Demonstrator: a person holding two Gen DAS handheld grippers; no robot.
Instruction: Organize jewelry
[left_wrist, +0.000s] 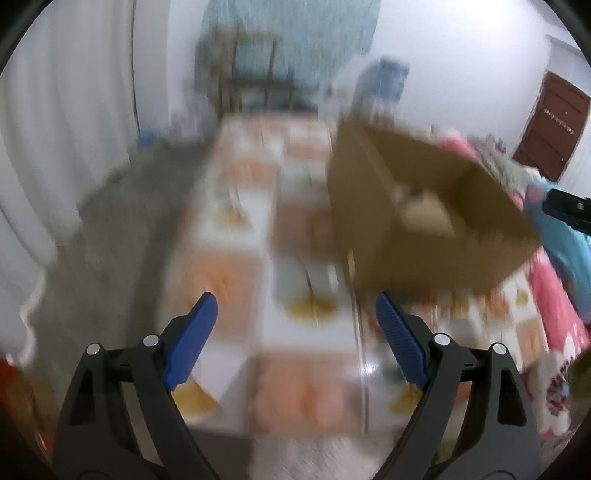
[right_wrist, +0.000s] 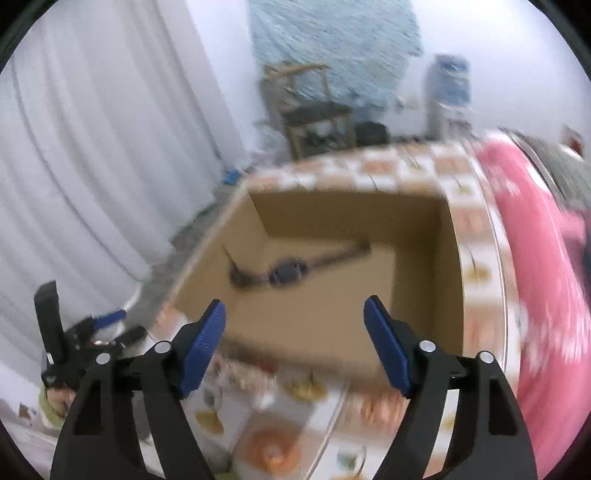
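- A surface (left_wrist: 236, 258) covered in an orange-and-white patterned cloth is stretching toward a blurred wooden chair (left_wrist: 255, 70) and a blue wall hanging (right_wrist: 332, 37).
- White curtains (right_wrist: 92, 147) are hanging along the left; a brown door (left_wrist: 554, 129) is showing only in the left wrist view.
- A cardboard box (right_wrist: 406, 210) is sitting open on the surface.
- Only the right wrist view is looking inside the box: a dark wristwatch (right_wrist: 290, 271) is lying on the box floor.
- The left hand-held gripper (left_wrist: 295, 317) is hanging with fingers apart, empty.
- The right hand-held gripper (right_wrist: 295, 325) is hovering spread at the box's near edge, gripping nothing.
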